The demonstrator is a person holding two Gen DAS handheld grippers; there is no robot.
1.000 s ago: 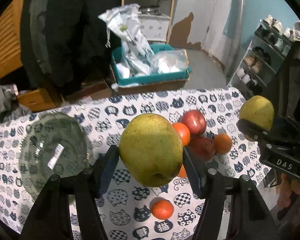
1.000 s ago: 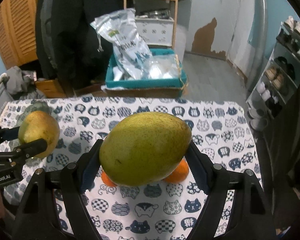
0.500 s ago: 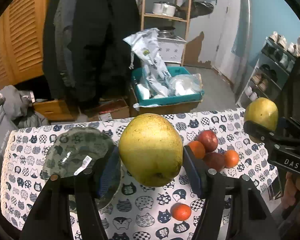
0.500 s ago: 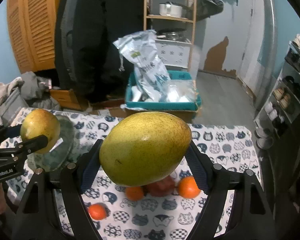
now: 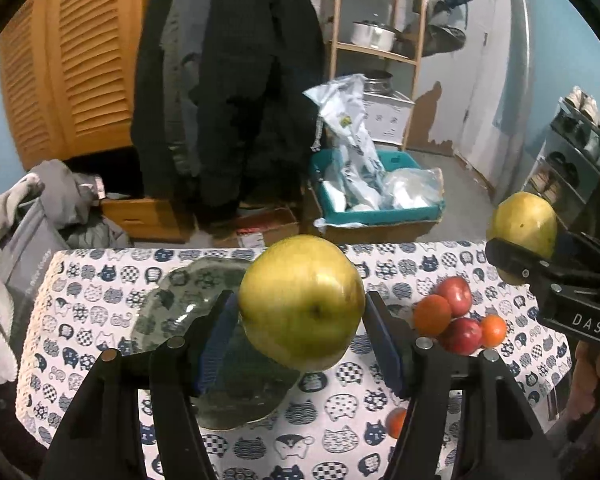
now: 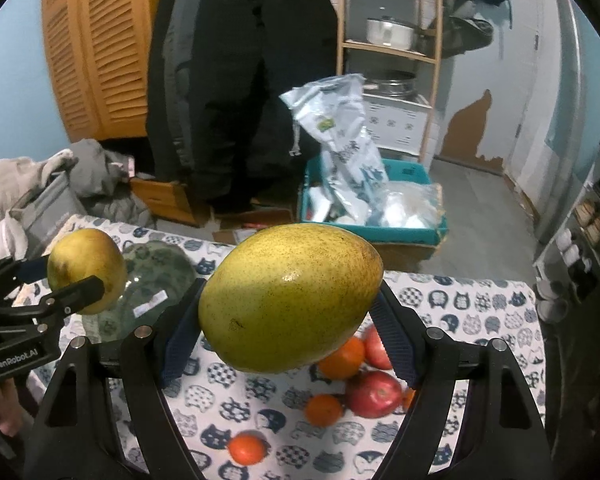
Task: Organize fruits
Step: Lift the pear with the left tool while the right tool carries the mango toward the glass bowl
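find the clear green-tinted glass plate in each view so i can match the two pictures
Left wrist view: the clear green-tinted glass plate lies left of centre on the cat-print tablecloth, partly behind the left hand-held gripper and its yellow-green pear.
Right wrist view: the same plate sits at mid-left, behind the left gripper's pear.
Shared landmark: the teal plastic crate on the floor beyond the table.

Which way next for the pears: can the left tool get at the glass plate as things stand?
Probably yes. The plate lies bare on the table just below the left tool, nothing on it, and the right tool holds its own pear off to the side.
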